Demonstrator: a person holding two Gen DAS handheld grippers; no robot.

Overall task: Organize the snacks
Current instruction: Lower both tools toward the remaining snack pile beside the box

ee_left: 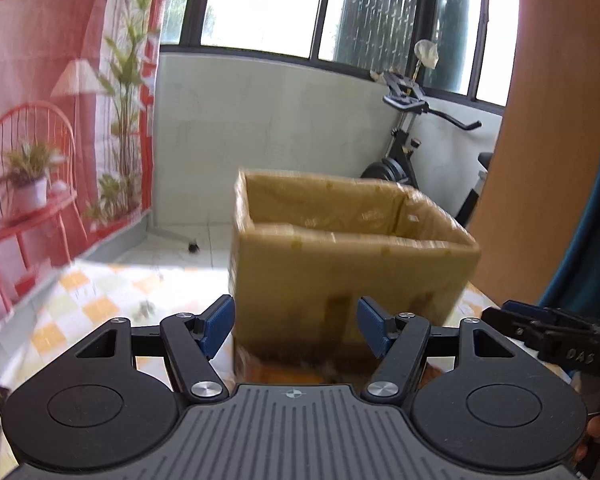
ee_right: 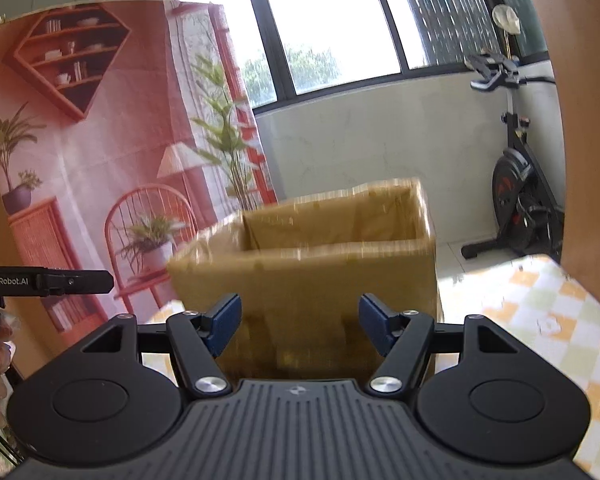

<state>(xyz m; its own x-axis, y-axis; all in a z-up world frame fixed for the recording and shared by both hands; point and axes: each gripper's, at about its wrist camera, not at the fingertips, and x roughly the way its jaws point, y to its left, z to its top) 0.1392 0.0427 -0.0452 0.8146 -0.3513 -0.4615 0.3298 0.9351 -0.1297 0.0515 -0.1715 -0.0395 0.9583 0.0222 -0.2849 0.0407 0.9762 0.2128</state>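
1. My left gripper [ee_left: 296, 326] has its jaws apart and empty. My right gripper [ee_right: 300, 326] is the same.
2. The box [ee_left: 340, 260] stands open-topped on the checked table [ee_left: 100, 300], just beyond both pairs of pads. It is blurred in both views.
3. No snacks are identifiable; something brown lies low at the box's near foot, unclear.
4. Judgement: find a snack before closing, grip it centred between the pads, lift clear of the near rim, and release only over the opening.

Bright blown-out daylight from the windows [ee_right: 332, 28], motion-blurred cardboard box [ee_left: 352, 256], fisheye-curved, dark-vignetted edges.
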